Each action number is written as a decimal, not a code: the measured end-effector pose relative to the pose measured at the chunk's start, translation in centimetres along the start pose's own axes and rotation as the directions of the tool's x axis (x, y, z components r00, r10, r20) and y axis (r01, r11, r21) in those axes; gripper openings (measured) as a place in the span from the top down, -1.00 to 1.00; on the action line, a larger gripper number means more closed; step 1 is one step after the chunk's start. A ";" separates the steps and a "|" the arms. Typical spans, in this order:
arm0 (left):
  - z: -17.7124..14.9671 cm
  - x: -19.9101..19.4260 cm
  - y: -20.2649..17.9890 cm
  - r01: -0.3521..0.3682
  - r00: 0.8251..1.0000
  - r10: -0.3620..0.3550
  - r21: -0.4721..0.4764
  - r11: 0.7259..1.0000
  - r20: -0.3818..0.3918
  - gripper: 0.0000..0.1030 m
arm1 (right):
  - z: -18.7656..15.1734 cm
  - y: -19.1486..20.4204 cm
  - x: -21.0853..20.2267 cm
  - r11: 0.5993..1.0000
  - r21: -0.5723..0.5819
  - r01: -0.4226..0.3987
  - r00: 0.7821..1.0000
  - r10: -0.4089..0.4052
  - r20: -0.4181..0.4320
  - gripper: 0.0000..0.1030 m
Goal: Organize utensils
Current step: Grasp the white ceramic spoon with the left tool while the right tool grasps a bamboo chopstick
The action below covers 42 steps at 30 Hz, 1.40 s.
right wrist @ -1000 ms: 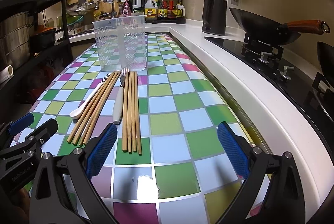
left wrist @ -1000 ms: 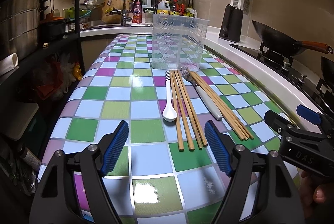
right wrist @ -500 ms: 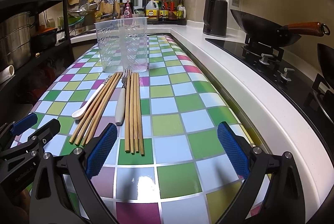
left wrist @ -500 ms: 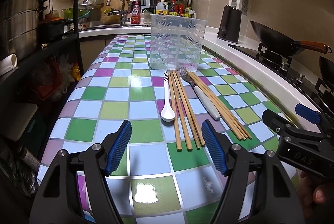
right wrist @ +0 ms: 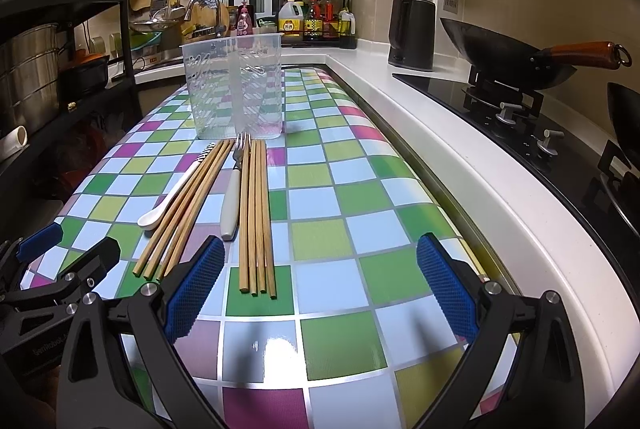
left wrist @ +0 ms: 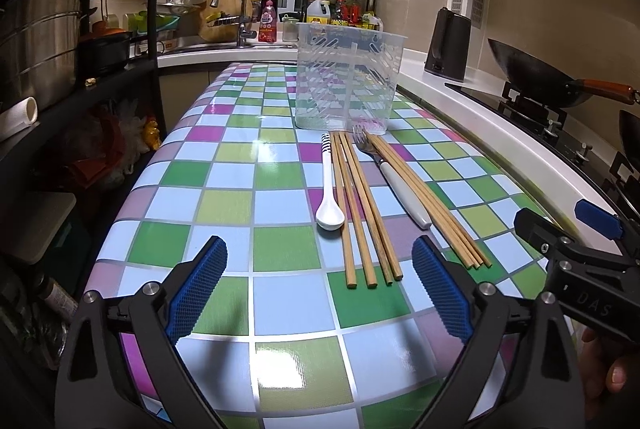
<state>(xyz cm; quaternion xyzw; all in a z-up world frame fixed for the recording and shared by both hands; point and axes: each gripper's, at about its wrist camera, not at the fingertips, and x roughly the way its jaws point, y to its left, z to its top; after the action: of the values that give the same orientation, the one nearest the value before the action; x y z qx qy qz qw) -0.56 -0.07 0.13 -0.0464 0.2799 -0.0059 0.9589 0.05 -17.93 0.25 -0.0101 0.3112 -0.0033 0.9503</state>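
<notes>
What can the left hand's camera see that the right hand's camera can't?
Only the left wrist view shows the left gripper from behind, open and empty. Only the right wrist view shows the right gripper that way, open too. Both show the clear plastic holder, white ceramic spoon, white-handled metal fork and wooden chopsticks lying on the checkered tablecloth.

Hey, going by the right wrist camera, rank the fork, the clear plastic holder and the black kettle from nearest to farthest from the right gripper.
1. Fork: nearest, lying on the checkered table just ahead and left of the right gripper, between the chopstick bundles.
2. Clear plastic holder: standing upright beyond the fork's tines, mid-table.
3. Black kettle: farthest, on the white counter, back right.
</notes>
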 end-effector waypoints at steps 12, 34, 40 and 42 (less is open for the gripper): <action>0.0 -0.1 0.3 -0.005 1.000 0.005 -0.003 1.000 0.006 -0.76 | -0.1 0.0 0.1 1.000 0.000 -0.002 1.000 0.002 -0.006 -0.84; 0.1 0.4 0.8 -0.077 0.997 0.077 -0.037 0.996 -0.011 -0.18 | -0.4 -1.8 2.2 0.996 0.079 -0.048 0.997 0.053 -0.063 -0.22; -0.1 1.6 0.5 -0.013 0.998 0.011 -0.027 1.000 -0.066 0.38 | -0.5 -1.5 4.2 0.989 0.066 -0.129 0.984 0.136 -0.117 0.33; 0.2 1.6 0.3 0.018 0.998 -0.019 -0.021 1.000 -0.057 0.46 | -0.7 -0.9 4.6 0.986 0.047 -0.159 0.978 0.164 -0.132 0.40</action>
<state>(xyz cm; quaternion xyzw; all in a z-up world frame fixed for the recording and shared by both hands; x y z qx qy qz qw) 0.93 0.23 -0.56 -0.0585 0.3068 -0.0132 0.9499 3.34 -18.87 -2.96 0.0325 0.3745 0.0678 0.9242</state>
